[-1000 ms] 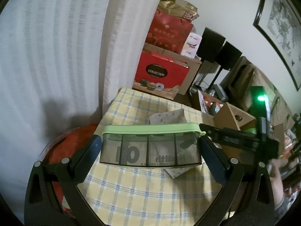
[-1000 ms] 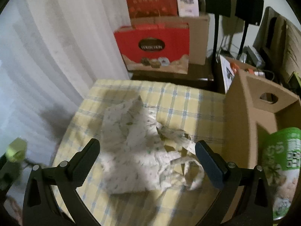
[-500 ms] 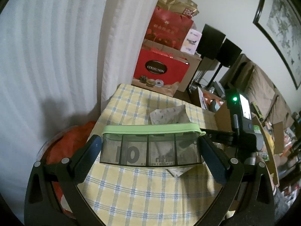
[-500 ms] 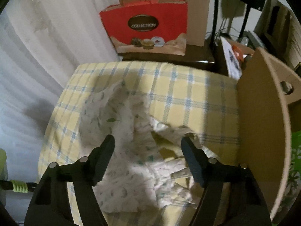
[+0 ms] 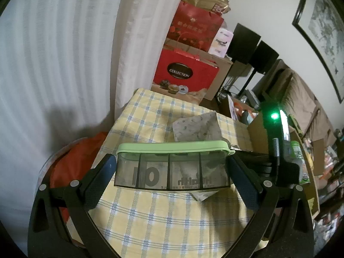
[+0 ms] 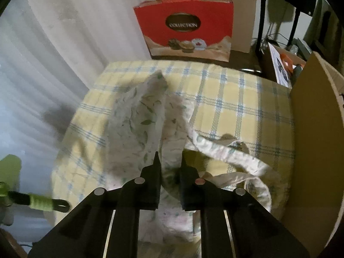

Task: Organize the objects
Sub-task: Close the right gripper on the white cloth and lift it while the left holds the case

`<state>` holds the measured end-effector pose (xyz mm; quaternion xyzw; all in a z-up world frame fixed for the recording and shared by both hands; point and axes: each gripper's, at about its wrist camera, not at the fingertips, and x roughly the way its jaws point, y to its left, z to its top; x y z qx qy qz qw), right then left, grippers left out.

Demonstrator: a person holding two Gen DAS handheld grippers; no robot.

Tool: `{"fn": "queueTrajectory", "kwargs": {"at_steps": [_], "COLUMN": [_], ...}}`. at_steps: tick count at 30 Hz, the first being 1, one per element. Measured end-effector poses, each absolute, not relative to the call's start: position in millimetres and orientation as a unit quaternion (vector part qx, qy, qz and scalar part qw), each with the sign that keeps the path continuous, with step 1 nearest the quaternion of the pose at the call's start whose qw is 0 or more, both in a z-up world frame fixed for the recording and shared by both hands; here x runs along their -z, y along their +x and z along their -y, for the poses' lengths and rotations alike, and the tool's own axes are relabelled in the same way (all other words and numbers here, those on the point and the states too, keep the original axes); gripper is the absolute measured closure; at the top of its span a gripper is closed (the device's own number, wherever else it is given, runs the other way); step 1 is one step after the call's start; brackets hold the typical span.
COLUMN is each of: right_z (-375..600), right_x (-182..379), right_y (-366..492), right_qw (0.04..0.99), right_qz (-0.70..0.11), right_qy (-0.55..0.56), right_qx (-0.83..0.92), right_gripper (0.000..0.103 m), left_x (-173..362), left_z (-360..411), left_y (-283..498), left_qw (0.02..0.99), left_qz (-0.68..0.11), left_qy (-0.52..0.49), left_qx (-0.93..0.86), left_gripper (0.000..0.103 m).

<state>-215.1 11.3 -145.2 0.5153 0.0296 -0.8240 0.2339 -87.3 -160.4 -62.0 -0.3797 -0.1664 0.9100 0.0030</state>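
on the left, the left gripper (image 5: 172, 169) has its jaws spread wide and pressed against the two ends of a smoky pill organizer (image 5: 172, 173) with a pale green lid (image 5: 173, 146), carried level above the checked tablecloth (image 5: 154, 215). on the right, the right gripper (image 6: 169, 167) has its jaws drawn nearly together on a fold of the leaf-print cloth bag (image 6: 139, 116), which lies crumpled on the checked cloth with its strap (image 6: 228, 152) trailing toward the cardboard box (image 6: 316, 133).

the step in hand looks like getting the bag ready to take the organizer: one hand has the mouth edge pinched, the other waits with the box. the next move probably calls for the right hand to lift that pinched edge so the mouth gapes, then for the left to bring the organizer in lengthwise. whether the pinch has one layer or both cannot be told; both would keep the bag shut.

around them: a white curtain (image 5: 64, 53) at the far left, something orange (image 5: 77, 150) below the table's edge, a red gift bag (image 6: 185, 23) behind, and the cardboard box hard against the table's right side. the loose strap lies near the bag's mouth and could snag the organizer's corner; the box wall leaves the right hand little room sideways.
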Motion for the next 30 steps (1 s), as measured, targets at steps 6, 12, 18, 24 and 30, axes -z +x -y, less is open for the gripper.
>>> {"fn": "queueTrajectory", "kwargs": {"at_steps": [6, 12, 18, 24, 30], "right_z": [-16, -36, -63, -91, -119], "right_x": [108, 72, 39, 2, -31], "right_y": [-204, -200, -195, -184, -167], "right_qw": [0.246, 0.246, 0.243, 0.239, 0.233], "right_qz": [-0.019, -0.006, 0.01, 0.014, 0.01], "right_qy": [0.479, 0.453, 0.426, 0.396, 0.369], "right_qx": [0.842, 0.857, 0.871, 0.886, 0.9], "right_gripper": [0.091, 0.091, 0.091, 0.091, 0.091], "left_x": [54, 43, 32, 19, 6], "left_z": [153, 143, 128, 109, 87], "left_y": [-85, -82, -83, -81, -78], "left_qw": [0.008, 0.018, 0.034, 0.053, 0.076], "left_qz": [0.162, 0.156, 0.151, 0.141, 0.131], "left_qy": [-0.376, -0.371, -0.368, -0.361, -0.355], "left_qx": [-0.912, -0.915, -0.917, -0.92, -0.923], "left_gripper": [0.001, 0.001, 0.001, 0.001, 0.001]}}
